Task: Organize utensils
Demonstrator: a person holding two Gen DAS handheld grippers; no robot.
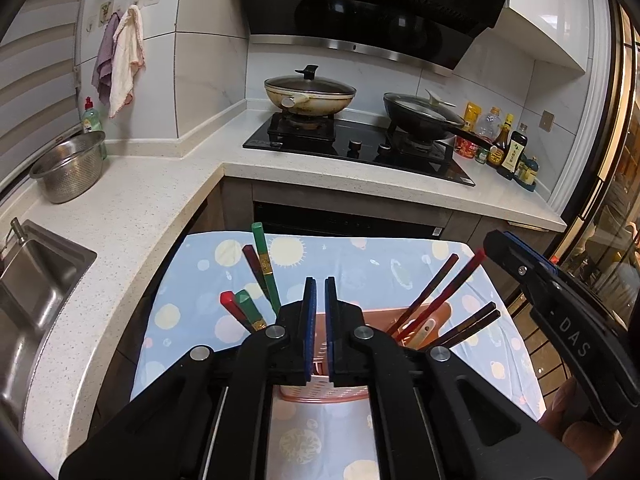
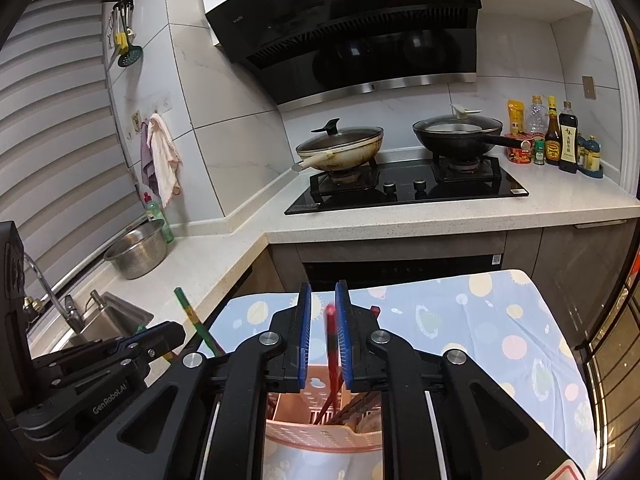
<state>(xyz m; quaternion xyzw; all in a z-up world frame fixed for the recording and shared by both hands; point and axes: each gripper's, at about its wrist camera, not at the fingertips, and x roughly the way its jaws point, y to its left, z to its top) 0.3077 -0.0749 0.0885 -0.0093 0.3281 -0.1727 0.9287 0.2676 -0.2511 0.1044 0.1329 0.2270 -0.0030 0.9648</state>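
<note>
A pink slotted utensil basket (image 1: 324, 390) stands on a table with a blue patterned cloth (image 1: 360, 264). Red, green and dark chopsticks (image 1: 264, 268) stand up in its left part, and more red and dark chopsticks (image 1: 440, 292) lean in its right part. My left gripper (image 1: 320, 296) hovers over the basket, jaws nearly together with nothing between them. My right gripper (image 2: 323, 304) is above the basket (image 2: 320, 436), with a blurred red chopstick (image 2: 331, 344) standing between its jaws against the right pad; the jaws stand apart. The right gripper's body shows in the left wrist view (image 1: 560, 320).
An L-shaped white counter (image 1: 160, 192) holds a steel colander (image 1: 70, 170), a sink (image 1: 32, 280) and a black gas hob (image 1: 360, 148) with two lidded pans (image 1: 310, 94). Sauce bottles (image 1: 508, 148) stand at the right. Cloths (image 1: 124, 56) hang on the wall.
</note>
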